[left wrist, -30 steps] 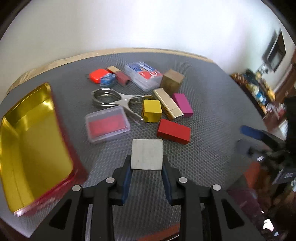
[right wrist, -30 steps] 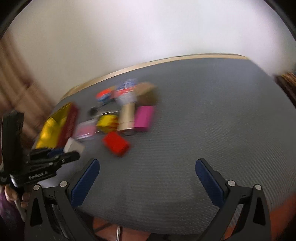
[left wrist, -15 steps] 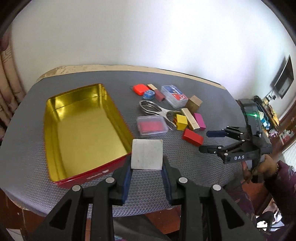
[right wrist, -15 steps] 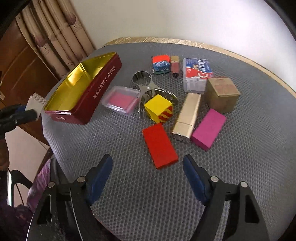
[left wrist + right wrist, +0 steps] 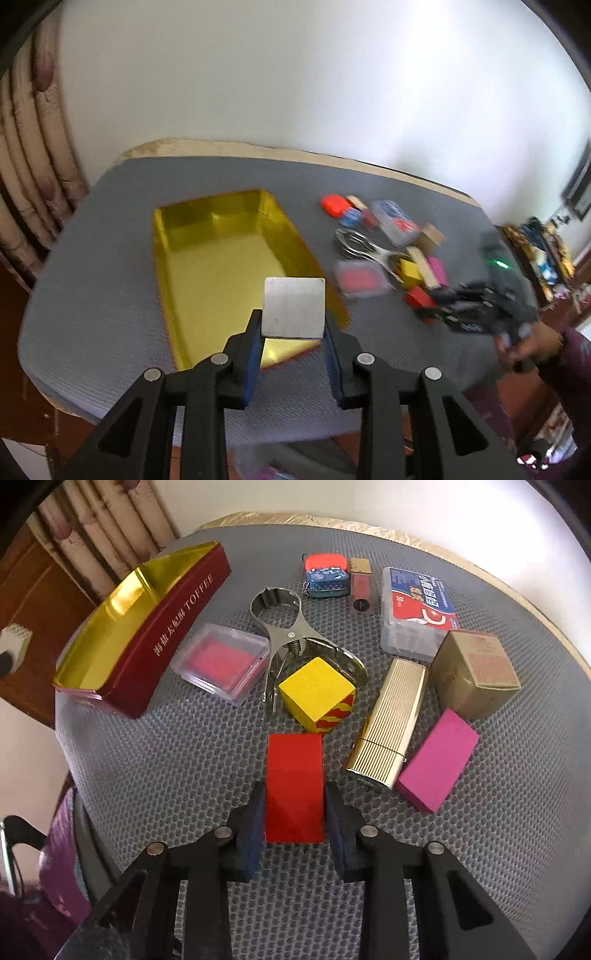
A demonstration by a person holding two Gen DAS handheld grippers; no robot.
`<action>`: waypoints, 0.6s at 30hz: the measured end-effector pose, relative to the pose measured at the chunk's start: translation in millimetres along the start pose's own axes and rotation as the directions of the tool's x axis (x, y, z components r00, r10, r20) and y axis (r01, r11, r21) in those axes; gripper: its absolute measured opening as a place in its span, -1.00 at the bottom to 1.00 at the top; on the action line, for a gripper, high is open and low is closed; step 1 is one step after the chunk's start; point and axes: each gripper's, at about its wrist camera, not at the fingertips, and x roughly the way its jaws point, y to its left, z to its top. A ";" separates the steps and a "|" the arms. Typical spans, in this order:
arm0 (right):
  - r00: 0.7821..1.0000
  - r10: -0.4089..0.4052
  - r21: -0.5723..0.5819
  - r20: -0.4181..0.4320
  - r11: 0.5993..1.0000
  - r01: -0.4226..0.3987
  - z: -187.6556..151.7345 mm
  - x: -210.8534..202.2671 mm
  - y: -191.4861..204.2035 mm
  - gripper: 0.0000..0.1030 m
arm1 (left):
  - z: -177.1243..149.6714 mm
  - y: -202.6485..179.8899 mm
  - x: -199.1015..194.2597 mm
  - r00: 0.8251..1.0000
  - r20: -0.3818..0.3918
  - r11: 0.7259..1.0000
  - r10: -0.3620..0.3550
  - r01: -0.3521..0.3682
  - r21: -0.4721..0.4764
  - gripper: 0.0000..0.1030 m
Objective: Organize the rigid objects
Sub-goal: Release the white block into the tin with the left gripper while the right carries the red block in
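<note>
L gripper [image 5: 293, 326] clamped on white block [image 5: 294, 307] — held above near end of gold-lined tin [image 5: 207, 258] | R gripper [image 5: 294, 812] closed on red block [image 5: 294, 786] — on grey mat [image 5: 498, 849], just before yellow cube [image 5: 314, 694]

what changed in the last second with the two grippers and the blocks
The right gripper, wide open a second ago, came down and closed its fingers around the flat red rectangular block, which lies on the grey mat. The left gripper carried the white square block over the gold-lined red toffee tin. The other pieces stayed put.
</note>
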 end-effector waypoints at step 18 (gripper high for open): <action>0.976 0.117 0.291 0.184 0.942 -0.168 -29.1 -63.6 -7.5 -0.44 | 78.5 78.2 155.3 0.967 -0.150 0.979 0.204 -0.202 0.025 -0.41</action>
